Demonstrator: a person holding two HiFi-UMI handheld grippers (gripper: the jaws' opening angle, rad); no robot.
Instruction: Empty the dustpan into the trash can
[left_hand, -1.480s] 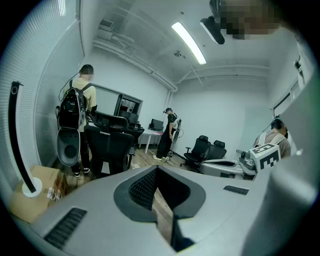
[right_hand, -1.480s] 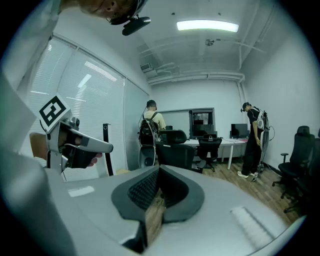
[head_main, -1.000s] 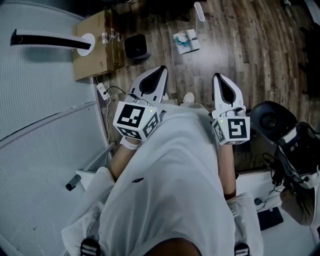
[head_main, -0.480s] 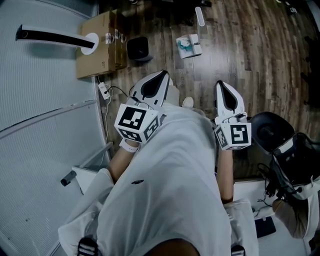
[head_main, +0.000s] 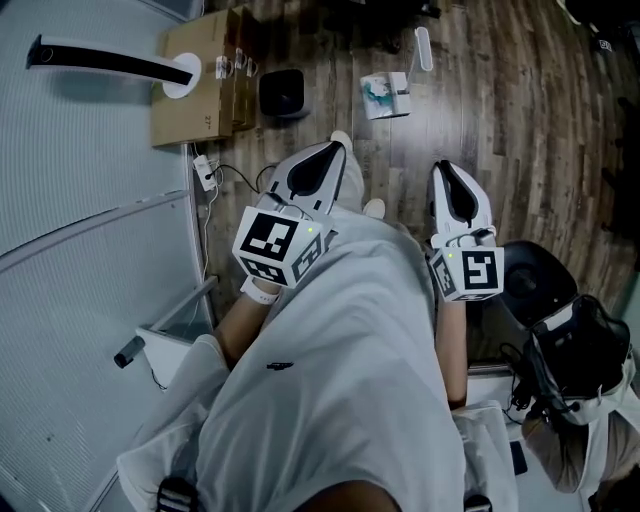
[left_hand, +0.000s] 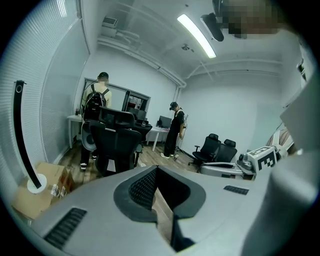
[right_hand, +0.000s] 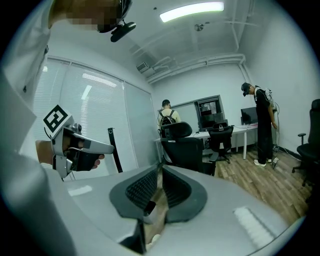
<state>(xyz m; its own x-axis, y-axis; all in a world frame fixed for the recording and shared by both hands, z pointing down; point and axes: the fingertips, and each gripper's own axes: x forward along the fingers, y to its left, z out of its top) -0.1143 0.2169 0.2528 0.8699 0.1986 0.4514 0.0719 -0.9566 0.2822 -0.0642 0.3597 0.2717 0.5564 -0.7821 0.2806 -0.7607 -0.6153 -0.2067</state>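
On the wooden floor ahead lies a white dustpan (head_main: 383, 95) with teal and white scraps in it, its handle (head_main: 424, 48) pointing away. A small black trash can (head_main: 283, 92) stands to its left, beside a cardboard box. My left gripper (head_main: 333, 148) (left_hand: 156, 167) is shut and empty, held at waist height short of the can. My right gripper (head_main: 441, 166) (right_hand: 160, 167) hangs level with it to the right. Its jaws have just been opening and show a narrow slit with nothing between them. Both grippers are well apart from the dustpan and the can.
A cardboard box (head_main: 198, 85) stands against the ribbed white wall (head_main: 80, 200), with a cable and plug (head_main: 205, 175) on the floor by it. A black office chair base (head_main: 535, 285) sits right of my right arm. Two people and several chairs (left_hand: 115, 140) are at desks farther off.
In the head view the dustpan, can and box have slid lower and nearer as the person steps toward them. Both grippers have advanced with the body.
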